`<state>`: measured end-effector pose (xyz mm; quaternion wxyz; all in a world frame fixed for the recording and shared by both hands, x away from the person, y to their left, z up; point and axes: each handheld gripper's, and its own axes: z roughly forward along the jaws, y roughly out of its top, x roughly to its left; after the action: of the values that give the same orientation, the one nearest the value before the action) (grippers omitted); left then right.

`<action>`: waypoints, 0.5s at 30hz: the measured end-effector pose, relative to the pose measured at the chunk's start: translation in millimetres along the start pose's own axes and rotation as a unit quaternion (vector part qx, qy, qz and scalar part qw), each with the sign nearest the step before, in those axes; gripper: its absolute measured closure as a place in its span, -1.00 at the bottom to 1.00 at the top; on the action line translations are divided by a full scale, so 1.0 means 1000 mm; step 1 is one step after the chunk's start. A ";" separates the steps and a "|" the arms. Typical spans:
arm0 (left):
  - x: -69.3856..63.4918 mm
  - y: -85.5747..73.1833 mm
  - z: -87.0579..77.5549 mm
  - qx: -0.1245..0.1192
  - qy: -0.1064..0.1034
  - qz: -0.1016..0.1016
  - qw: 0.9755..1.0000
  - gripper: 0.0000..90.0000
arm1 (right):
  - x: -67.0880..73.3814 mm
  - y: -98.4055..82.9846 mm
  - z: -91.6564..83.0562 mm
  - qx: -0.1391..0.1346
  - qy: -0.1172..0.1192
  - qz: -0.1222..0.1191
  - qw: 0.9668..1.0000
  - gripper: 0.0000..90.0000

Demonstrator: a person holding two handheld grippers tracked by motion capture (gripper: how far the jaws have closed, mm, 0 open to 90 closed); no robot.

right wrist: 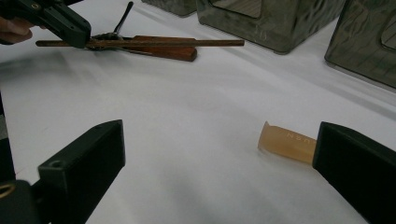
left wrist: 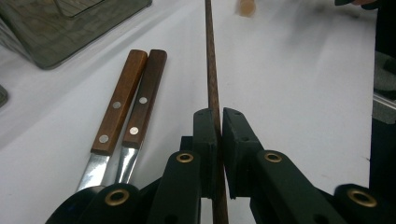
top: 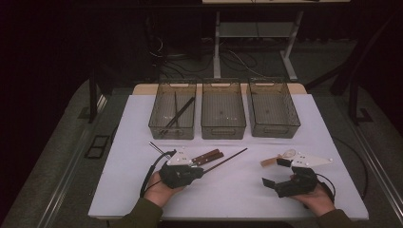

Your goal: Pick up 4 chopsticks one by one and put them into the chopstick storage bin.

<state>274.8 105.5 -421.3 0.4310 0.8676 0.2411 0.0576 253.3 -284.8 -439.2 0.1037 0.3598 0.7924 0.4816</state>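
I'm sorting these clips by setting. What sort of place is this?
Probably a lab or workshop: a white table with three clear plastic bins, bare metal desk legs and loose floor cables behind.

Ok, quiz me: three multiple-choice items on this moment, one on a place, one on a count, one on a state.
1. Where do the two wooden-handled knives lie?
A. on the white table
B. in the middle bin
C. in the right gripper

2. How many clear bins stand in the row?
A. two
B. three
C. four

3. How does the left gripper stand?
A. wide open
B. shut on a knife
C. shut on the chopstick

Answers:
1 A, they rest side by side on the tabletop.
2 B, left bin, middle bin, right bin.
3 C, its jaws pinch the thin brown stick.
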 end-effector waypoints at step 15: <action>0.012 -0.001 -0.020 -0.015 0.019 -0.003 1.000 0.87 | 0.000 0.000 0.000 -0.001 0.000 -0.001 1.000 -0.95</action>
<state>278.4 126.1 -410.9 0.4390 0.8593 0.2512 0.0763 253.2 -284.7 -439.1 0.1039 0.3590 0.7924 0.4821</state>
